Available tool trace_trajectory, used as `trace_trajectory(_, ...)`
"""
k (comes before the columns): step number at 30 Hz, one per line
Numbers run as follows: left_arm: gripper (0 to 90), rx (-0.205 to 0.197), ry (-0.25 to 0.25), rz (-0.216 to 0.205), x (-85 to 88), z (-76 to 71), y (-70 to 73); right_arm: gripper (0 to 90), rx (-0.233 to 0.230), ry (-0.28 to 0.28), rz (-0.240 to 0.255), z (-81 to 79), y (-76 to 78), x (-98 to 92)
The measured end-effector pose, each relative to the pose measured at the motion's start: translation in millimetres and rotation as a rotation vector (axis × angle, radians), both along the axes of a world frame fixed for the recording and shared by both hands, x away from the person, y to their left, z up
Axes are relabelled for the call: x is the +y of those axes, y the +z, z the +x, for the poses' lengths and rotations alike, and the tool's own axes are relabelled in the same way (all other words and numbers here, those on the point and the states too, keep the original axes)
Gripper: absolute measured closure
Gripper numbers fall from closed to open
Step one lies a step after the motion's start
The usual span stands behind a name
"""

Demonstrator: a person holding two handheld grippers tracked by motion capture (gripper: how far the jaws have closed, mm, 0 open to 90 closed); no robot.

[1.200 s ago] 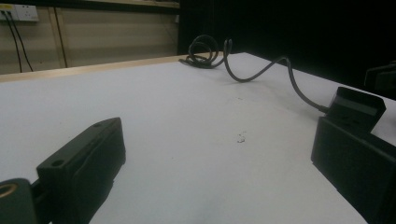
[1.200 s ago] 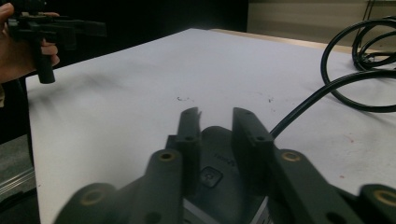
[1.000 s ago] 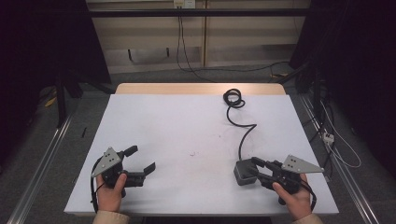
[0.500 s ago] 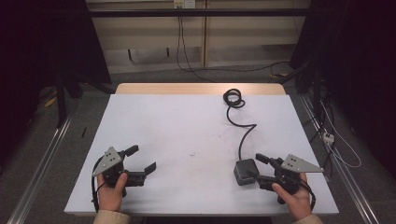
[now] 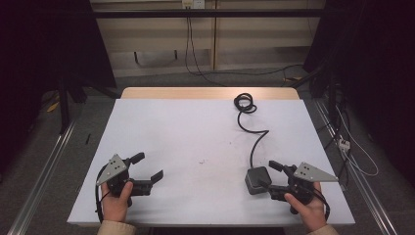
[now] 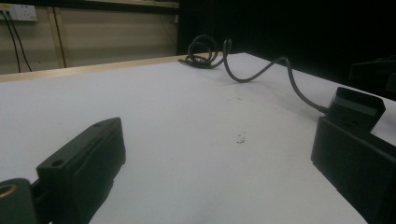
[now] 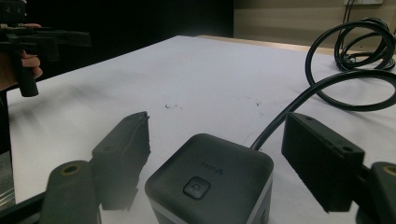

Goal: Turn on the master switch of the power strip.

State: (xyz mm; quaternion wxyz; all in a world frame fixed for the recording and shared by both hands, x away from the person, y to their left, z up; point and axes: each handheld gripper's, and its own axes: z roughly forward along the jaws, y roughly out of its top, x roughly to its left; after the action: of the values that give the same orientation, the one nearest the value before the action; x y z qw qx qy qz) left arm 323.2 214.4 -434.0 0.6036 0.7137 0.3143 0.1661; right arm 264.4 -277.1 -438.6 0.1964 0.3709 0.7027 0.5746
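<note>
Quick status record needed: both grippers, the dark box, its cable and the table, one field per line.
right gripper: jaws have just been opening; they stand apart on either side of the box, pads off it
left gripper: open, nothing between the jaws, at the table's near left
dark box: flat on the table, button face up, near right
cable: runs from the box toward the far edge and ends in a coil
table: white top, small dark mark near the middle
</note>
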Motion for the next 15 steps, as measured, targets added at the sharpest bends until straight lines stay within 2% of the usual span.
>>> trace_trajectory(15,2.7,0.000,-0.001,0.000,0.1,-0.1,-0.1,15.5,0.001,-0.010,-0.009,-1.1,-0.9,-5.5)
